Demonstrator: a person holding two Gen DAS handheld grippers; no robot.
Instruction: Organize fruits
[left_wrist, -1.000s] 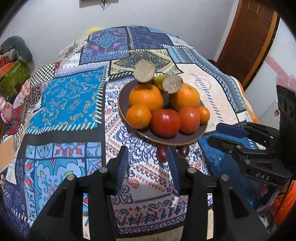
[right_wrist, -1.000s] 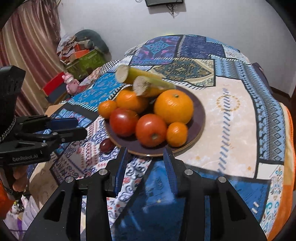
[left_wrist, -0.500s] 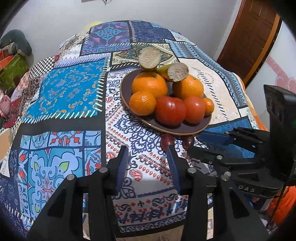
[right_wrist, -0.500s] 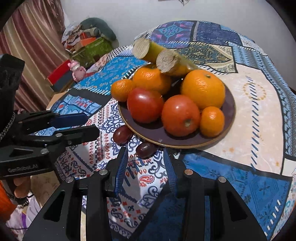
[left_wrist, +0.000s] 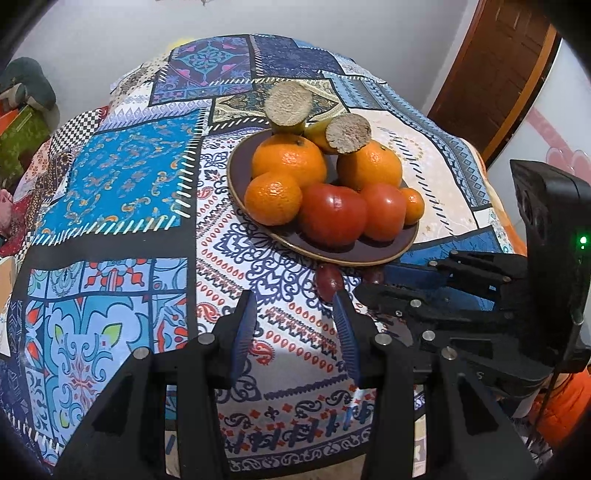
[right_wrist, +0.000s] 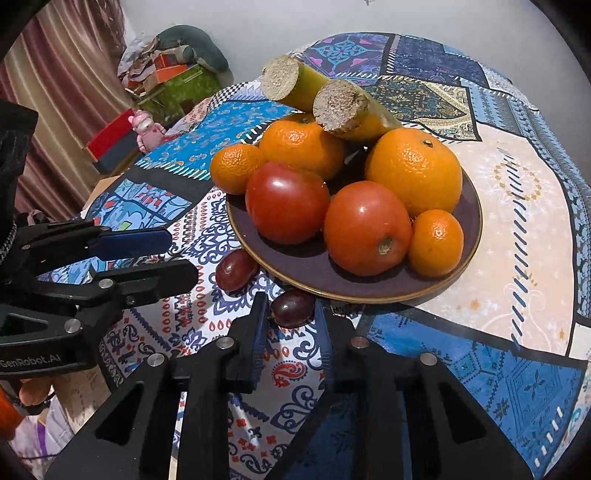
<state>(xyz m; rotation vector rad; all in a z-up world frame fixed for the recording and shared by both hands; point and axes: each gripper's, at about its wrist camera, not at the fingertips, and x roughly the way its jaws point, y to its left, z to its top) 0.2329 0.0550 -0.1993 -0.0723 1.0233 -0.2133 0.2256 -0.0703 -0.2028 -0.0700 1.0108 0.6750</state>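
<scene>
A dark purple plate (right_wrist: 469, 236) with a thin gold rim carries bright orange mandarins (right_wrist: 413, 171), glossy red tomatoes (right_wrist: 367, 232) and yellow-green cane pieces (right_wrist: 343, 107) with pale tan cut ends. Just beside the plate's near rim lie two dark reddish-purple grapes (right_wrist: 236, 269). Under the plate, the surface wears a patchwork cloth (left_wrist: 122, 192) of blue, turquoise, white and cream panels with red drops and navy scrolls; the black tongs (right_wrist: 290, 310) have blue pads.
</scene>
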